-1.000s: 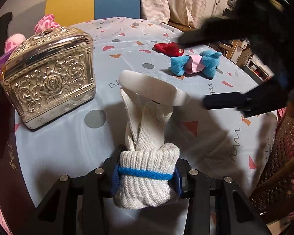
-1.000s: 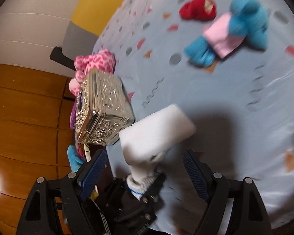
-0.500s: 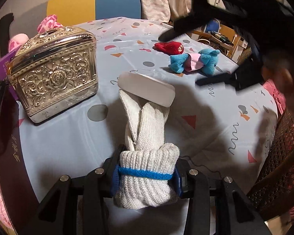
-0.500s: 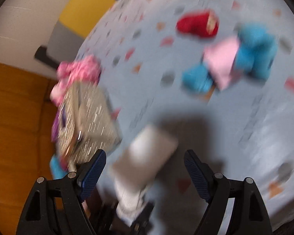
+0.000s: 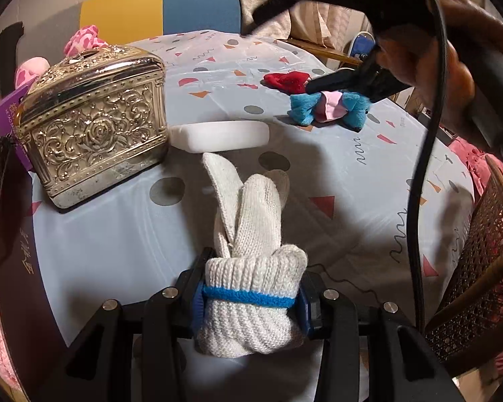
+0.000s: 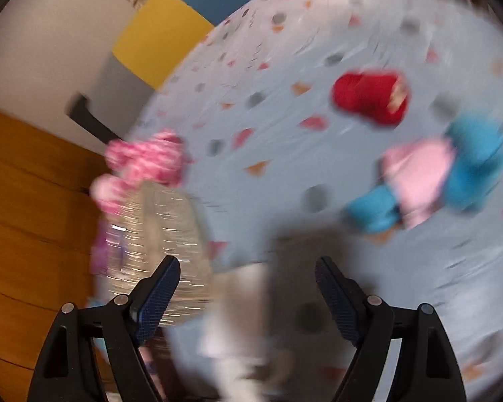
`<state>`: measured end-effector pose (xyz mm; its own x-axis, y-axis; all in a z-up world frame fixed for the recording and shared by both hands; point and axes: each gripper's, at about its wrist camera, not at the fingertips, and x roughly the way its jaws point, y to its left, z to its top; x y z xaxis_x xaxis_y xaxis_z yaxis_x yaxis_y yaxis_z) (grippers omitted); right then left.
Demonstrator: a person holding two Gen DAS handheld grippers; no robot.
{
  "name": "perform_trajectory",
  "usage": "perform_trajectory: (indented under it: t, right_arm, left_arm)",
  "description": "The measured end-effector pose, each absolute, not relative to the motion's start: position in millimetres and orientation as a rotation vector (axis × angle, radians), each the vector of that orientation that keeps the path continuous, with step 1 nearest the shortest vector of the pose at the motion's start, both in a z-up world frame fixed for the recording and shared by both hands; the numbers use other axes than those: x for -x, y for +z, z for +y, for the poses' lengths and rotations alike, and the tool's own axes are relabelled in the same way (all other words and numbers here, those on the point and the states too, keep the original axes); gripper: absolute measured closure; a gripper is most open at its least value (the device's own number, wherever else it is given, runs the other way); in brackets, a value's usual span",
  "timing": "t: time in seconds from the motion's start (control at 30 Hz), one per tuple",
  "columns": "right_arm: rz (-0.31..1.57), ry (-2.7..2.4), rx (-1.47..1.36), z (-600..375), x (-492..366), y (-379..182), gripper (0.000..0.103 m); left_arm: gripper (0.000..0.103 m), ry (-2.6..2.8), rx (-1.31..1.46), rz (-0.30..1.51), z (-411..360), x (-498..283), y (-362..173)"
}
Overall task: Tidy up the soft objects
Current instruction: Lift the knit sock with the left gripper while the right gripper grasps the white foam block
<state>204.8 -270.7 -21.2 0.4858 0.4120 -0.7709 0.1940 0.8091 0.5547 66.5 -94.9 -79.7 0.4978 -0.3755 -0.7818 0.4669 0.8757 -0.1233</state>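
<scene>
Left wrist view: left gripper (image 5: 249, 305) clamped on a rolled white knitted glove with a blue cuff band (image 5: 251, 274), held low over the pale blue patterned tablecloth (image 5: 369, 181), glove fingers pointing forward. Just beyond the glove, a white oblong sponge-like block (image 5: 219, 135) lying close beside the embossed gold metal box (image 5: 94, 124); whether touching the box cannot be told. Farther off on the cloth, a red plush piece (image 5: 286, 80) and a blue-and-pink stuffed toy (image 5: 328, 109), near each other, neither gathered anywhere. A pink spotted plush (image 5: 84, 38) behind the box. Right gripper above the far toys, held in a hand (image 5: 452, 60), partly blocking them.

Right wrist view: heavily blurred. Right gripper (image 6: 248, 288) spread wide, nothing between the pads, aimed down at the cloth. Red plush piece (image 6: 369, 100) and blue-and-pink stuffed toy (image 6: 436, 181) ahead and to the right, gold box (image 6: 151, 234) to the left.

Judged progress: early to middle. Glove in hand but not yet put down; both far toys apparently still to be collected; final gathering place not evident.
</scene>
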Motion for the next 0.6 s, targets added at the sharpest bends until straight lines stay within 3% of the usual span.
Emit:
perform_trajectory:
  t: [0.13, 0.47, 0.5, 0.53, 0.6]
  right_arm:
    - [1.215, 0.26, -0.486, -244, -195, -32, 0.019]
    - [1.335, 0.379, -0.258, -176, -204, -43, 0.017]
    - [1.331, 0.355, -0.232, -172, -206, -47, 0.021]
    - [1.322, 0.356, -0.228, -172, -206, -50, 0.037]
    - [1.323, 0.324, -0.242, -179, -208, -54, 0.043]
  left_arm:
    - [0.06, -0.512, -0.102, 0.926, -94, -67, -79]
    - [0.06, -0.507, -0.144, 0.917, -99, -62, -77]
    - [0.06, -0.506, -0.146, 0.915, -99, -62, -78]
    - [0.06, -0.506, -0.149, 0.913, -100, -62, -78]
    - [0.06, -0.508, -0.149, 0.913, -100, -61, -78]
